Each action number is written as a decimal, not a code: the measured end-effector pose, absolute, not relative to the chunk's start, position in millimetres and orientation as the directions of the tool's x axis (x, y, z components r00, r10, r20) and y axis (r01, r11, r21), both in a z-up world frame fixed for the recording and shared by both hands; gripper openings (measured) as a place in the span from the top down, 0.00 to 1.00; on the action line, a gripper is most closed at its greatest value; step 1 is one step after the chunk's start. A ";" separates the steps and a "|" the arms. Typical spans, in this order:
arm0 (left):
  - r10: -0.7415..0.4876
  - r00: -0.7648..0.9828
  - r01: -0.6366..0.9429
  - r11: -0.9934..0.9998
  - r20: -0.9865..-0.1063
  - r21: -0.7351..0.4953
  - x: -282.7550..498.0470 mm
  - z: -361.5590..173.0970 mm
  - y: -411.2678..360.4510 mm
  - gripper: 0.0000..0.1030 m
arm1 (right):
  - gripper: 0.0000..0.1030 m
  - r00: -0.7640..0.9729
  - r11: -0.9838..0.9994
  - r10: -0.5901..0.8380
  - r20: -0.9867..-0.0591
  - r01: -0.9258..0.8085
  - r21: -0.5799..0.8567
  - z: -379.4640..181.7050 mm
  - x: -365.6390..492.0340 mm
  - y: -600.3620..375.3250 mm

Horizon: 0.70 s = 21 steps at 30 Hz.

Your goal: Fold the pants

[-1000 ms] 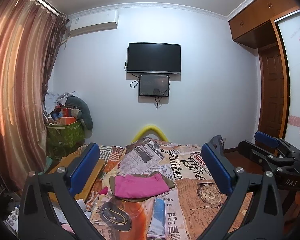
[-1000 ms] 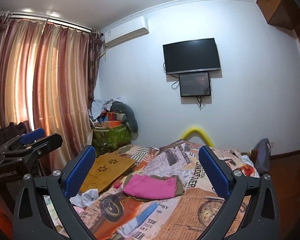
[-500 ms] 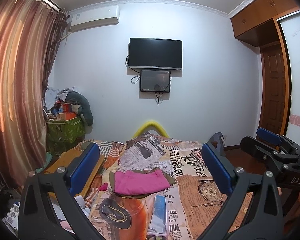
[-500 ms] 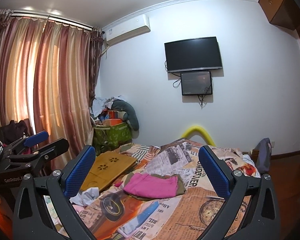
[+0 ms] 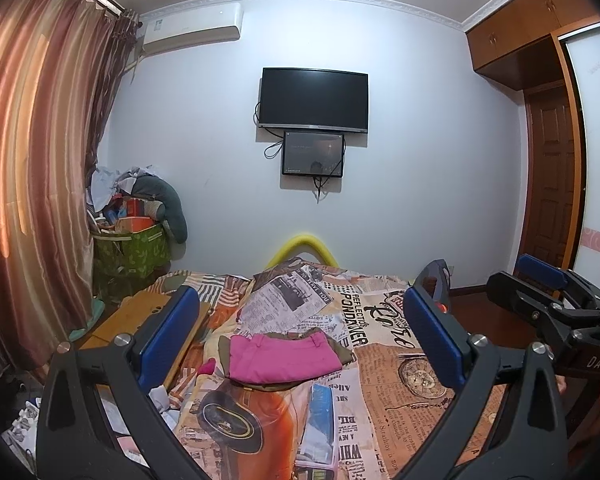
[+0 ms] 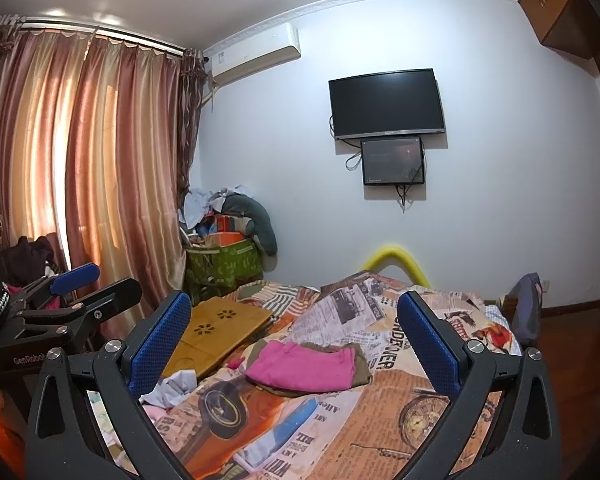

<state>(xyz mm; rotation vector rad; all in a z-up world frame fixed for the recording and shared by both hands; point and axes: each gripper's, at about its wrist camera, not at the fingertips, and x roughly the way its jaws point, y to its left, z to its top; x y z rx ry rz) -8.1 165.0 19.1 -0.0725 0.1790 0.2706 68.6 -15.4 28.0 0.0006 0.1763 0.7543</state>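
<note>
I hold my left gripper (image 5: 300, 332) and right gripper (image 6: 294, 330) raised above the bed (image 5: 400, 360), both with jaws wide and empty. The pink pants (image 5: 280, 356) lie folded mid-bed on an olive garment (image 5: 342, 350), apparently finished. Beyond the bed, the green storage bin (image 5: 134, 250) overflows with boxes and clothes.
</note>
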 end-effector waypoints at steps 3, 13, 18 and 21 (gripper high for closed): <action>0.259 0.948 -0.272 0.961 -0.186 -0.047 -8.3 19.4 164.8 0.00 | 0.00 0.715 0.730 0.681 -0.160 -0.681 0.062 29.1 68.9 -14.9; 0.246 0.951 -0.259 0.965 -0.188 -0.045 -5.2 20.1 163.5 0.00 | 0.00 0.715 0.730 0.680 -0.160 -0.680 0.067 29.9 69.6 -15.5; 0.243 0.951 -0.254 0.966 -0.189 -0.036 -4.3 19.5 162.0 0.00 | 0.00 0.716 0.731 0.680 -0.159 -0.679 0.069 29.4 69.3 -16.5; 0.239 0.953 -0.250 0.968 -0.189 -0.038 -4.8 18.4 161.0 0.00 | 0.00 0.716 0.731 0.680 -0.157 -0.679 0.072 28.9 69.1 -17.4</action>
